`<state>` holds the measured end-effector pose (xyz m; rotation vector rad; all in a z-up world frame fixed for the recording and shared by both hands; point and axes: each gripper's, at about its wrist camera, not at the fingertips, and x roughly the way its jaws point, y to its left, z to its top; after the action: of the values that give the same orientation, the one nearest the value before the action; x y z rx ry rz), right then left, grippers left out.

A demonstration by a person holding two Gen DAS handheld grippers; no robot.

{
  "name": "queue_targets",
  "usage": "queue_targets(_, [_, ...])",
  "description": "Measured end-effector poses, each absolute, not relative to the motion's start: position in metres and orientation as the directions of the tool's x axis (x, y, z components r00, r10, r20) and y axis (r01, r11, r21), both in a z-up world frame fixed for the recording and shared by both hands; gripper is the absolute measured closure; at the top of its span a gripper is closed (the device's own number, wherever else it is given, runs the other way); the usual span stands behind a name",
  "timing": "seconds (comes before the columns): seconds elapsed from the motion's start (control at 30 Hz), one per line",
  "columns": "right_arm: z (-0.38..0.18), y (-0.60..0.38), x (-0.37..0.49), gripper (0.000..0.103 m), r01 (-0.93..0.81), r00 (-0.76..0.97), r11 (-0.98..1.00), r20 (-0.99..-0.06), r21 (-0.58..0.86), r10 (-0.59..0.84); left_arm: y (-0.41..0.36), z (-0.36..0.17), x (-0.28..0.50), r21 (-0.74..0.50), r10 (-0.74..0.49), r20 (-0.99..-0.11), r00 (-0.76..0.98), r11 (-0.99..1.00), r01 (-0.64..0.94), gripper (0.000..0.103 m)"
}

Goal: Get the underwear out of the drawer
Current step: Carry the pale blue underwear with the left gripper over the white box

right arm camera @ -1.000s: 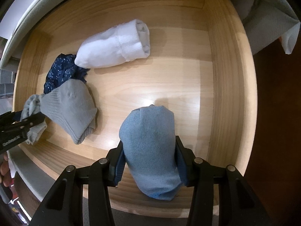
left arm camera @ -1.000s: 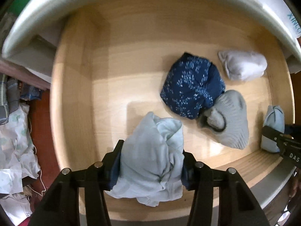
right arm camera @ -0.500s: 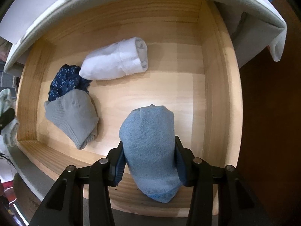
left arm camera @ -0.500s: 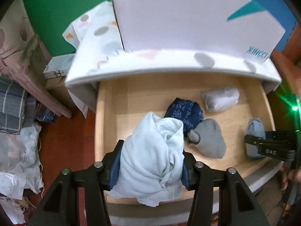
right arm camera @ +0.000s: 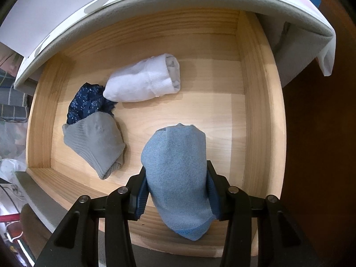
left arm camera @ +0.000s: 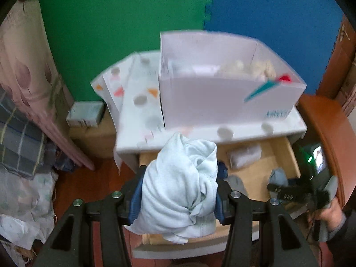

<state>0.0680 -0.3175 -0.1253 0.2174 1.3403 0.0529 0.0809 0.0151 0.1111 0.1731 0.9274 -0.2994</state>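
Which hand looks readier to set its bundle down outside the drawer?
The left. The left gripper grips the pale blue bundle high above the wooden drawer, near the white box. The right gripper holds the blue sock bundle low inside the drawer.

My left gripper (left arm camera: 178, 191) clamped on a bundle, raised high, my right gripper (right arm camera: 176, 191) clamped too, pointing steeply down
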Motion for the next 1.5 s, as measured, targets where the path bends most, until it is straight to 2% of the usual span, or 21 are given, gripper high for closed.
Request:
queue_targets(0.37, [-0.129,-0.306,0.069,0.060,0.089,0.254,0.982,-0.957,0.165,0.137,-0.002,0.218,0.110,0.065,-0.211,-0.680,0.702,0.936,0.345,0.051])
queue_targets(0.6, [-0.125,-0.304,0.067,0.060,0.089,0.276,0.986,-0.955,0.142,0.113,-0.032,0.236,0.162,0.016,-0.249,-0.672,0.697,0.937,0.350,0.051])
queue_targets(0.73, [-0.125,-0.305,0.067,0.060,0.090,0.285,0.986,-0.952,0.143,0.112,-0.052,0.225,0.190,0.020,-0.241,-0.694,0.679,0.935,0.353,0.051])
queue_targets(1.2, [-0.121,-0.306,0.068,0.060,0.086,0.305,0.985,-0.945,0.149,0.116,-0.104,0.128,0.249,0.107,-0.125,-0.821,0.558,0.925,0.364,0.050])
queue_targets(1.4, [-0.123,-0.312,0.067,0.060,0.097,0.299,0.979,-0.943,0.181,0.145,-0.111,0.105,0.253,0.103,-0.111,-0.856,0.504,0.920,0.378,0.042])
queue_targets(1.5, [-0.125,-0.313,0.068,0.060,0.101,0.293,0.977,-0.944,0.190,0.153,-0.117,0.099,0.250,0.156,-0.076,-0.859,0.507,0.904,0.399,0.039])
